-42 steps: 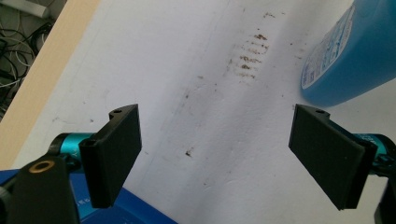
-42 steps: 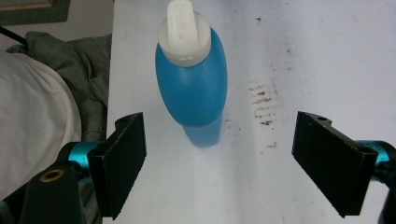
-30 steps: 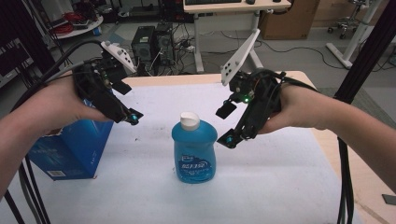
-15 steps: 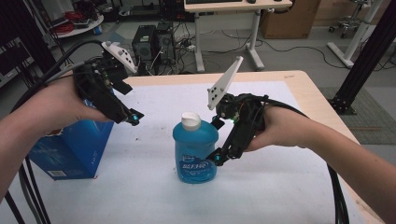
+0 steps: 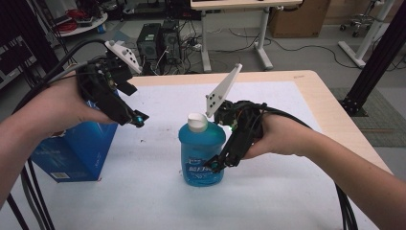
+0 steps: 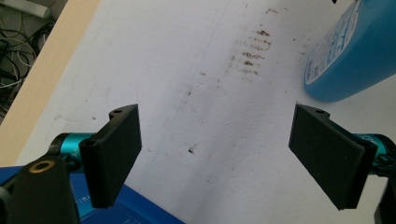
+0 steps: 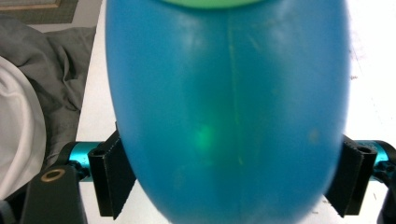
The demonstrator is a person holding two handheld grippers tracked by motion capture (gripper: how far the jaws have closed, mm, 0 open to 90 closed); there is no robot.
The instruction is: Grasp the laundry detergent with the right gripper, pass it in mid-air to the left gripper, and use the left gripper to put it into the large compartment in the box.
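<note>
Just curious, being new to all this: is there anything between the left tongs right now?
No, the left tongs stand wide apart over the bare white table, with the blue bottle off to one side.

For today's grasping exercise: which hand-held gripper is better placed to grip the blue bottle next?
The right hand-held gripper: its open jaws already straddle the blue bottle. The left hand-held gripper hovers open, with the bottle off to one side.
</note>
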